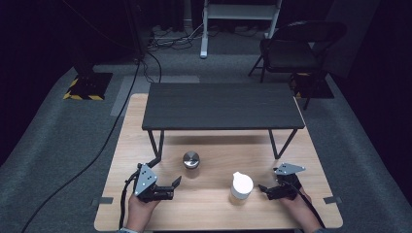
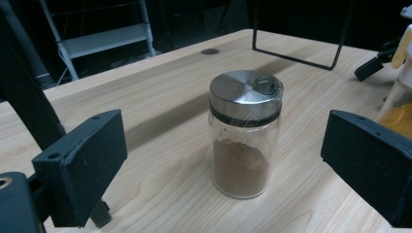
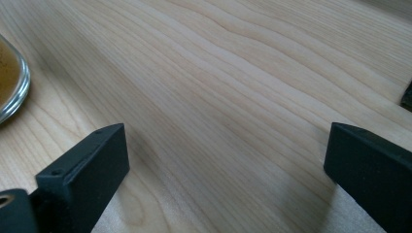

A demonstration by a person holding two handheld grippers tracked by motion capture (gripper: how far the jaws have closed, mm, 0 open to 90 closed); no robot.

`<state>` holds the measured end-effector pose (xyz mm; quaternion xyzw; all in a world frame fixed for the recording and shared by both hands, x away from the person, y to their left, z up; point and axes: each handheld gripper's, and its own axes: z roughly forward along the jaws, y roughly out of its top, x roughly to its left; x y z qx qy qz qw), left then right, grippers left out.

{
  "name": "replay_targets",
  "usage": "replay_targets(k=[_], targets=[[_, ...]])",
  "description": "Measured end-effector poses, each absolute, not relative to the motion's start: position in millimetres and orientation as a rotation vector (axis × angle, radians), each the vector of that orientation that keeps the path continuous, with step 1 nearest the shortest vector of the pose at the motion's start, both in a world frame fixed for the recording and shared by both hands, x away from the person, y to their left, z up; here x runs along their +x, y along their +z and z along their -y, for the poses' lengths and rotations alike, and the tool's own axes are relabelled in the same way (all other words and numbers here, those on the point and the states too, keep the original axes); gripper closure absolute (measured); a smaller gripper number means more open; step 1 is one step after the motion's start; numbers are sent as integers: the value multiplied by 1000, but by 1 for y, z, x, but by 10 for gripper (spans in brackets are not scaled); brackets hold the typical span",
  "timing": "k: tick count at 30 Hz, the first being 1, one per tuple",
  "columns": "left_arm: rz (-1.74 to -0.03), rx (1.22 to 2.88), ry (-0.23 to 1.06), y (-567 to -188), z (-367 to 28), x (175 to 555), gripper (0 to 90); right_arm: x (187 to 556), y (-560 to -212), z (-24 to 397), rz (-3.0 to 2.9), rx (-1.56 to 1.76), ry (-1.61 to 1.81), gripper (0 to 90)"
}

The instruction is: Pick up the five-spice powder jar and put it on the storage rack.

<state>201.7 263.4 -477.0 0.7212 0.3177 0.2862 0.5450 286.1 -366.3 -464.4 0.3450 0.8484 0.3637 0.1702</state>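
A glass spice jar [image 1: 191, 160] with a steel lid stands mid-table; in the left gripper view the jar [image 2: 245, 141] is half full of brown powder. My left gripper [image 1: 174, 188] is open just left of and nearer than the jar, and its wide jaws [image 2: 221, 160] frame it without touching. A white-capped bottle [image 1: 241, 186] with amber contents stands to the right. My right gripper [image 1: 265, 191] is open just right of the bottle. In its own view the right gripper [image 3: 226, 155] has bare wood between its jaws and the bottle's glass base [image 3: 9, 82] at the left edge.
A dark low shelf on thin metal legs [image 1: 222, 105] stands across the far half of the wooden table [image 1: 214, 204]. A folding chair [image 1: 296, 48] and cables lie on the grey floor beyond. The bottle [image 2: 401, 92] also shows at the left gripper view's right edge.
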Motion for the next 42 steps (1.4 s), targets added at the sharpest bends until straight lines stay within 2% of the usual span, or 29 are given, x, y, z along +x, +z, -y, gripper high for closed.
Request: replay_targets(k=[13, 32, 38, 42], targets=[[-751, 1669, 611, -486, -259, 217, 50, 286, -464, 366, -2410, 980, 1034, 20], [-728, 1662, 575, -487, -231, 250, 74, 286, -465, 366, -2409, 984, 1035, 20], [-758, 1705, 503, -495, -228, 263, 84, 286, -465, 367, -2409, 983, 1035, 20], [-778, 1746, 501, -499, -223, 267, 112, 286, -465, 367, -2409, 983, 1035, 20]])
